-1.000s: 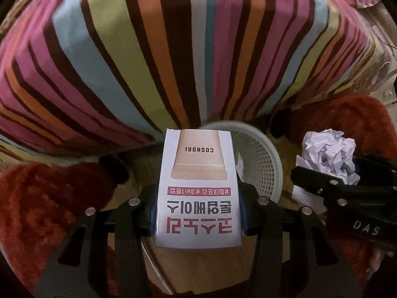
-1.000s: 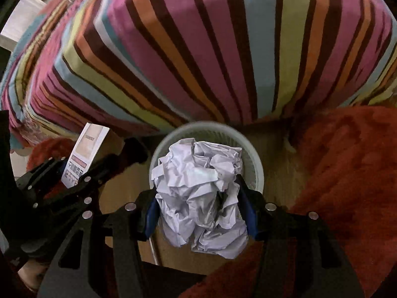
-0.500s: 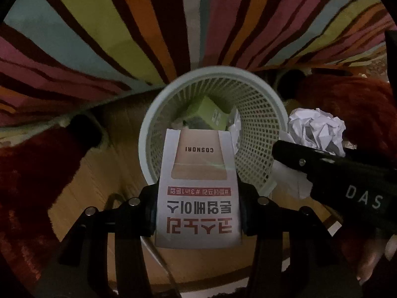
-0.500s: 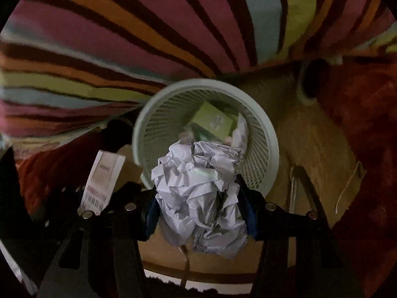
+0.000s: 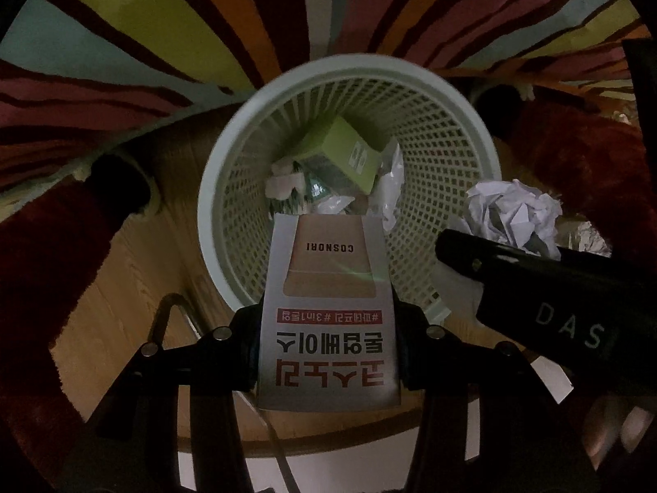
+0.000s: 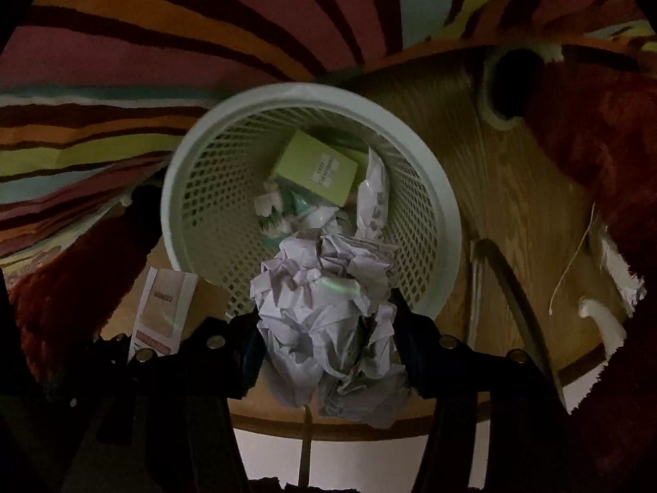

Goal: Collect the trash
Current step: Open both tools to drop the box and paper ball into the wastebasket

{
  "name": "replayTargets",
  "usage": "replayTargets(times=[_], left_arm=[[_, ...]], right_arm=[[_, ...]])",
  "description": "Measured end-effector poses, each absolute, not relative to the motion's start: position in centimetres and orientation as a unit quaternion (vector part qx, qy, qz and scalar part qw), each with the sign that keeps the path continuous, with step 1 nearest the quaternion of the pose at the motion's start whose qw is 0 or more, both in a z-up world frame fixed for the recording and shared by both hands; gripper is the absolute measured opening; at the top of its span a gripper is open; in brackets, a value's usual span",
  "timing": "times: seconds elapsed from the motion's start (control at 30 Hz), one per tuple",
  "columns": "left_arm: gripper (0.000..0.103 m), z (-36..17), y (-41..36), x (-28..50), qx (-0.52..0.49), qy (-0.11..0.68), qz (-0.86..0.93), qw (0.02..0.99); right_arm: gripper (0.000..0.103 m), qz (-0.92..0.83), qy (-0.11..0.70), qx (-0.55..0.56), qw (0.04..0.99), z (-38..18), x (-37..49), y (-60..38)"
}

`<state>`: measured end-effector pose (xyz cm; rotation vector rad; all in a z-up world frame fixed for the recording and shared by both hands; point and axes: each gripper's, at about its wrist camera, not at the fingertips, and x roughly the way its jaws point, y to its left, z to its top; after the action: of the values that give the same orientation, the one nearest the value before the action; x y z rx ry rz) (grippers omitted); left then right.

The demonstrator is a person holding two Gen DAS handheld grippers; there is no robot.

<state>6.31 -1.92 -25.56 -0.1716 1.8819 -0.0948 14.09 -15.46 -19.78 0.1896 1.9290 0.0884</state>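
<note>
I see the white Cosnori carton (image 5: 328, 316) and the crumpled paper ball (image 6: 328, 320) above the pale mesh wastebasket (image 5: 451, 189), which holds a green box (image 5: 341, 152).

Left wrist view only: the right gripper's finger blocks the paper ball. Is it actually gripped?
Observer: Yes, the right gripper has the crumpled paper pinched between both pads.
Operator: Over the basket?
Observer: Partly. Its front overlaps the opening of the basket; its rear hangs short of the near rim.
Operator: And my white box?
Observer: From the right wrist, the white box shows beside the basket's near-left wall, apparently not over the opening.
</note>
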Motion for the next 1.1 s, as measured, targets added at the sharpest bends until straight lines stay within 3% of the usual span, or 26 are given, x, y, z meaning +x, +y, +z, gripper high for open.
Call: replayTargets(times=[0.7, 0.73, 0.77, 0.8, 0.93, 1.1], left_arm=[[0.051, -28.4, -2.0, 6.6, -0.082, 0.836, -0.042, 0.540], [0.057, -28.5, -2.0, 6.6, -0.083, 0.838, -0.043, 0.538], [0.072, -28.6, -2.0, 6.5, -0.081, 0.839, -0.041, 0.537], [0.080, -28.6, -2.0, 6.5, -0.076, 0.839, -0.036, 0.538], [0.080, -28.5, -1.9, 6.6, -0.074, 0.836, -0.027, 0.542], [0.080, -28.3, -1.9, 6.7, -0.075, 0.834, -0.023, 0.546]], right_arm=[[0.054, 0.022, 0.846, 0.073, 0.528, -23.5, 13.3, -15.7], [0.057, 0.020, 0.846, 0.073, 0.527, -23.6, 13.3, -15.7], [0.058, 0.018, 0.847, 0.074, 0.527, -23.5, 13.3, -15.7], [0.062, 0.017, 0.846, 0.074, 0.527, -23.5, 13.3, -15.6], [0.092, 0.008, 0.847, 0.073, 0.526, -23.7, 13.1, -15.2], [0.093, 0.012, 0.851, 0.072, 0.520, -24.2, 13.1, -15.2]])
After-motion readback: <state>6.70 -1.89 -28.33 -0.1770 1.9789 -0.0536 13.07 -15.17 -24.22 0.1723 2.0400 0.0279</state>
